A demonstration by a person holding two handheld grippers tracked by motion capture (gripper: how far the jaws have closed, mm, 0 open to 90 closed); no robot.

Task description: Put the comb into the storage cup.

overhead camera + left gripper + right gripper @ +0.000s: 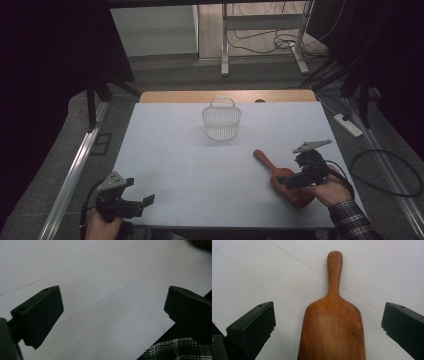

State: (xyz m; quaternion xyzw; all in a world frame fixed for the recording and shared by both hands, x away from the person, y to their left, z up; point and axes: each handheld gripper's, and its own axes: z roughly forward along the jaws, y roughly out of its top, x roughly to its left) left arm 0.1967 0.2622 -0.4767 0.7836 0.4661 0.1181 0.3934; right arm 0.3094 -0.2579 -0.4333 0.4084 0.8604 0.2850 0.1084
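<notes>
Item 1: table (pixel 165 150), white top with thin ruled lines crossing it, a strip of bare wood along the far edge. No brand, label or writing can be read on anything here.

Item 2: basket (pixel 221 120), pale wire or plastic mesh, round, with one arched handle standing up. It sits upright toward 12 o'clock on the table, well apart from both grippers.

Item 3: wooden scoop (pixel 280 176), reddish brown, lying flat at about 4 o'clock on the table. Its narrow rounded handle points toward 10 o'clock (roughly at the basket); its broad end lies nearest the person. In the right gripper view the scoop (pixel 332 325) runs straight up the middle, broad body low, handle tip at the top.

Item 4: right gripper (pixel 295 181), black, held in a hand with a plaid sleeve (pixel 350 220), grey three-cornered plate on top. It hangs over the broad end of the scoop. In its own view the right gripper (pixel 328 322) has its jaws spread wide, one on each side of the scoop's body, with white table showing between each jaw and the wood, so neither touches.

Item 5: left gripper (pixel 142 202), black, at about 7 o'clock near the table's near edge. In its own view the left gripper (pixel 113 306) has its jaws spread, bare table between them, plaid cloth at the lower right.

Item 6: power strip (pixel 348 125), white, on the floor at 3 o'clock beside the table.
</notes>
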